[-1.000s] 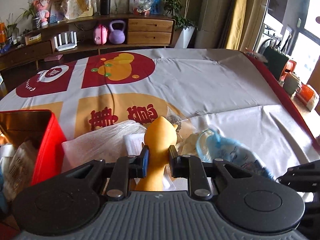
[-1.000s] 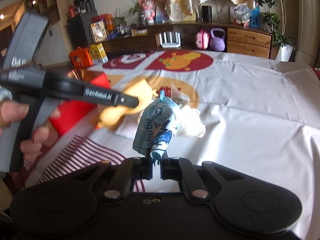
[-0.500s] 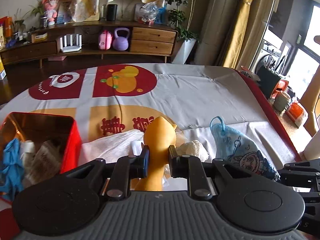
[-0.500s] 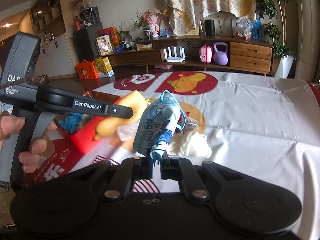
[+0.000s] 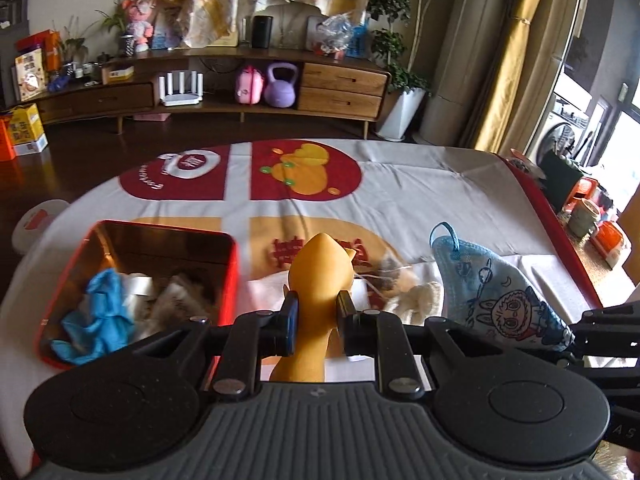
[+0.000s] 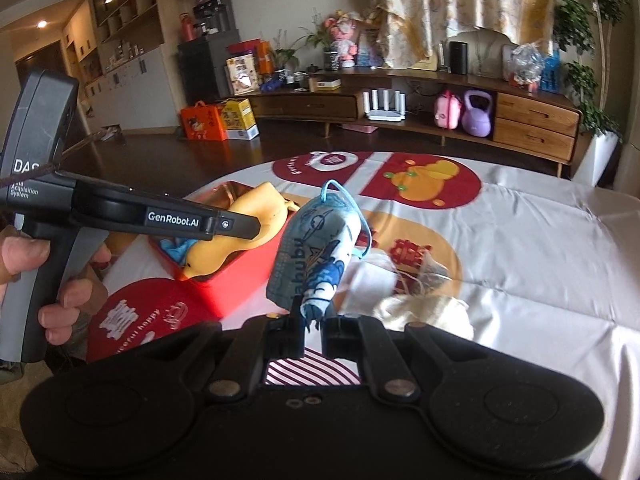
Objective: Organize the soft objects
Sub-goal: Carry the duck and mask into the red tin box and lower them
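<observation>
My left gripper [image 5: 316, 312] is shut on a soft yellow duck toy [image 5: 320, 276] and holds it in the air. From the right wrist view that duck toy [image 6: 240, 240] hangs over the red tin box [image 6: 216, 280]. My right gripper [image 6: 314, 320] is shut on a blue printed face mask [image 6: 316, 248], lifted above the tablecloth. The same mask [image 5: 492, 296] shows at the right in the left wrist view. The red tin box [image 5: 228, 276] lies at the left with a blue glove [image 5: 96, 312] and pale cloths inside.
On the cloth below the grippers lie a white gauze piece [image 6: 372, 280], a cream sock-like bundle [image 6: 424, 308] and a clear bag [image 6: 428, 272]. A hand [image 6: 52, 280] grips the left tool's handle. A low wooden cabinet [image 5: 240, 88] lines the far wall.
Both grippers have risen with their loads. The view has drawn back, so the red box's inside and more of the far room now show. The duck now hangs over the box.
</observation>
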